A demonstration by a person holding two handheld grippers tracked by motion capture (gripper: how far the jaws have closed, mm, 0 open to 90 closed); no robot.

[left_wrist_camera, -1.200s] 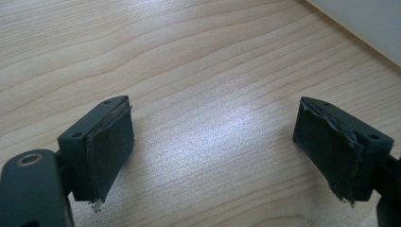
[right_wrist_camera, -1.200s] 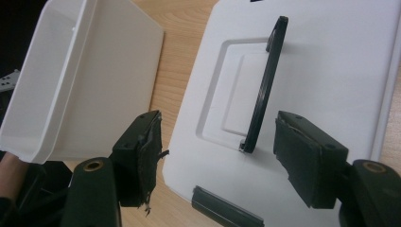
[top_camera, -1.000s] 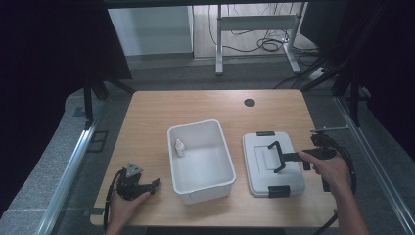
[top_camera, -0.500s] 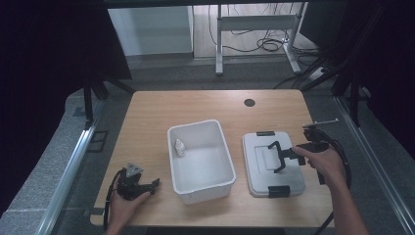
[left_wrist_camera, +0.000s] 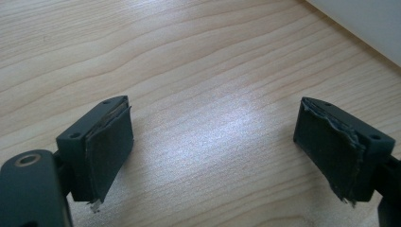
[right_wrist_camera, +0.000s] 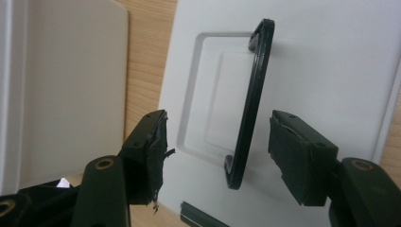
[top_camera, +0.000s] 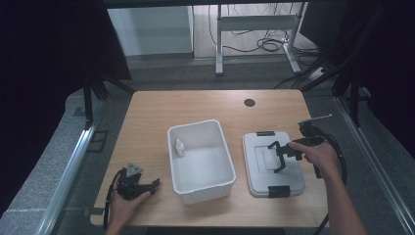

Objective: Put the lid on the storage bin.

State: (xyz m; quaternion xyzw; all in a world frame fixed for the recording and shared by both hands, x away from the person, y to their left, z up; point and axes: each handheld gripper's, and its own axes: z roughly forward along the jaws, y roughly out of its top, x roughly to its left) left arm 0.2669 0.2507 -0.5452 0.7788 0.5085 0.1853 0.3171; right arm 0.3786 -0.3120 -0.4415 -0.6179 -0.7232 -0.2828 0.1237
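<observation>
A white lid (top_camera: pixel 259 147) with a raised black handle (right_wrist_camera: pixel 250 104) lies flat on the table, right of an open white bin (top_camera: pixel 193 123). My right gripper (top_camera: pixel 279 156) hovers over the lid with its jaws on either side of the handle. In the right gripper view (right_wrist_camera: pixel 220 123) a gap shows on both sides of the handle, and the pads do not touch it. The jaws have just been closing a little. My left gripper (top_camera: pixel 154 183) rests on the table at the front left, open (left_wrist_camera: pixel 213 118), with bare wood between its pads.
A small white bottle (top_camera: pixel 179 147) stands inside the bin at its left wall. The lid has black latches at its far end (top_camera: pixel 265 133) and near end (top_camera: pixel 277 191). A round cable hole (top_camera: pixel 249 102) sits near the table's far edge.
The right hand has shifted a little over the lid, bringing its jaws around the handle. The left hand and gripper have stayed where they were.
</observation>
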